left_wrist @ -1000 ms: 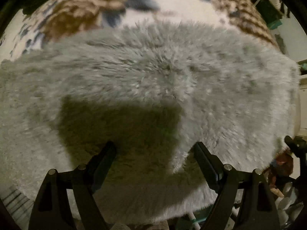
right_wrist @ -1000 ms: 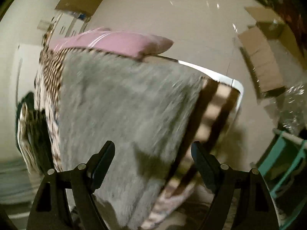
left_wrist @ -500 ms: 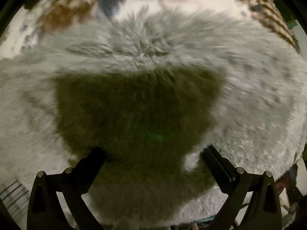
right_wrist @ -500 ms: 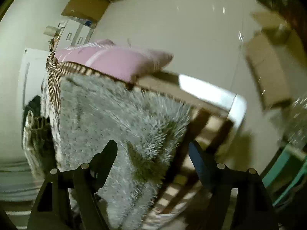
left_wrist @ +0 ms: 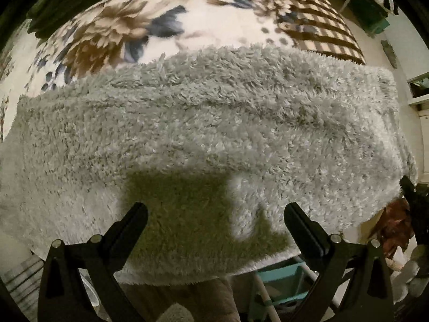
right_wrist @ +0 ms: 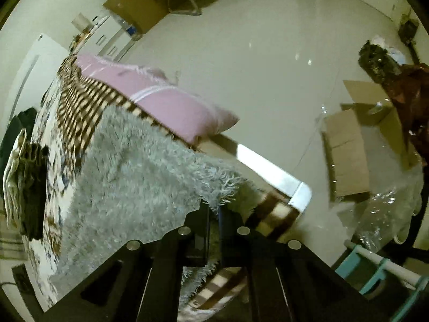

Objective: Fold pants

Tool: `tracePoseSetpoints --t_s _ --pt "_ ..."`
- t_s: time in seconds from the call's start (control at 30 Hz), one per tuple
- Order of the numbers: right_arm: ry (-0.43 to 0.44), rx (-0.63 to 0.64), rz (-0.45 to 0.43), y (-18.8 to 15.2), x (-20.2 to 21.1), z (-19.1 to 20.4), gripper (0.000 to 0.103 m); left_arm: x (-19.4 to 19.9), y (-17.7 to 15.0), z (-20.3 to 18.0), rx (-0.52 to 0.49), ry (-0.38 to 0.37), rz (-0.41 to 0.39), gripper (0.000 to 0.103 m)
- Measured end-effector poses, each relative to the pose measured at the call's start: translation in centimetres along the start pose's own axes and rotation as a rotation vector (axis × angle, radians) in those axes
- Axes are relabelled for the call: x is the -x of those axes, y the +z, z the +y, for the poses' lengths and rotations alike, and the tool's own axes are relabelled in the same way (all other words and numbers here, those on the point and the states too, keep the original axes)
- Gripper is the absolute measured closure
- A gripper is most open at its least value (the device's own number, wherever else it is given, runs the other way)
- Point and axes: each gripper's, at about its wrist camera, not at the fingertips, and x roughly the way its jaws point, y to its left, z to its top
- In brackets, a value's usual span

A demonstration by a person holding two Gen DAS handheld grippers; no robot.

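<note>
The grey fluffy pants (left_wrist: 214, 123) lie spread across a bed with a floral and checked cover (left_wrist: 150, 24). My left gripper (left_wrist: 214, 214) is open, its fingers (left_wrist: 131, 222) wide apart just above the near part of the pants, holding nothing. In the right wrist view the pants (right_wrist: 128, 171) reach to the bed's corner. My right gripper (right_wrist: 213, 214) is shut on the fluffy edge of the pants at that corner, with tufts sticking out above the jaws.
A pink pillow (right_wrist: 161, 102) lies at the bed's far edge. A stack of folded clothes (right_wrist: 24, 177) sits on the left of the bed. Cardboard boxes (right_wrist: 348, 150), plastic wrap and a teal rack (right_wrist: 375, 271) stand on the pale floor beside the bed.
My right gripper was open and has closed on the pants edge at the bed corner. My left gripper dipped close to the pants, then drew back, staying open.
</note>
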Motion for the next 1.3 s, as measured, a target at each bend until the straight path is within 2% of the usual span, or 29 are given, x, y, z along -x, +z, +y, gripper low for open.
tracePoseSetpoints --t_s 0.17,0.23,0.3,0.37,0.43,0.57,0.67,0.7,0.73,0.77,0.8,0.83,0.87,1.0,1.17,1.27,1.3 --pt "0.004 -0.010 0.016 1.6 0.6 -0.5 0.098 1.2 -1.7 2.2 0.033 -0.004 0.006 0.000" --pt "0.005 0.022 0.133 2.1 -0.9 -0.1 0.093 1.4 -2.9 3.5 0.058 0.007 0.011 0.000" --pt "0.033 0.000 0.228 1.5 -2.1 -0.5 0.079 1.6 -4.2 5.5 0.081 0.029 0.015 0.000" --pt "0.048 0.006 0.271 0.0 -2.2 0.0 0.054 1.7 -5.7 8.0 0.119 0.039 0.031 0.000" --pt "0.086 -0.007 0.330 -2.5 -2.2 0.9 0.050 1.3 -7.2 10.9 0.196 0.028 0.068 0.000" --pt "0.190 -0.083 0.488 -8.4 -3.9 2.9 0.050 -0.3 -9.5 15.9 0.362 -0.016 0.128 0.001" --pt "0.203 -0.090 0.529 -11.3 -5.5 4.9 0.050 -1.5 -10.3 17.6 0.434 -0.046 0.125 0.016" --pt "0.189 -0.080 0.528 -12.0 -6.0 5.7 0.051 -2.3 -10.3 18.3 0.457 -0.069 0.141 0.030" --pt "0.180 -0.074 0.521 -12.5 -6.3 6.1 0.059 -3.0 -10.3 18.9 0.483 -0.109 0.150 0.049" --pt "0.166 -0.060 0.509 -12.8 -6.5 6.6 0.070 -3.0 -10.7 18.1 0.501 -0.127 0.148 0.056" --pt "0.137 -0.032 0.493 -13.1 -6.6 7.2 0.076 -2.9 -10.8 18.0 0.524 -0.137 0.137 0.067" --pt "0.094 0.003 0.471 -13.3 -6.5 7.8 0.090 -2.7 -10.5 18.3 0.545 -0.160 0.112 0.087" --pt "0.065 0.035 0.443 -13.5 -6.1 8.3 0.095 -2.2 -10.8 18.5 0.549 -0.171 0.085 0.094" --pt "0.019 0.123 0.374 -13.7 -4.0 9.4 0.097 0.4 -12.1 18.4 0.534 -0.203 0.013 0.096" --pt "0.000 0.170 0.375 -14.7 -1.9 9.9 0.097 2.5 -14.4 19.5 0.531 -0.223 0.033 0.096" --pt "-0.003 0.159 0.405 -15.4 -1.5 8.9 0.097 1.6 -14.6 19.5 0.515 -0.208 0.048 0.095" --pt "-0.005 0.159 0.408 -15.5 -1.5 8.1 0.097 1.2 -13.9 19.2 0.500 -0.191 0.066 0.091"
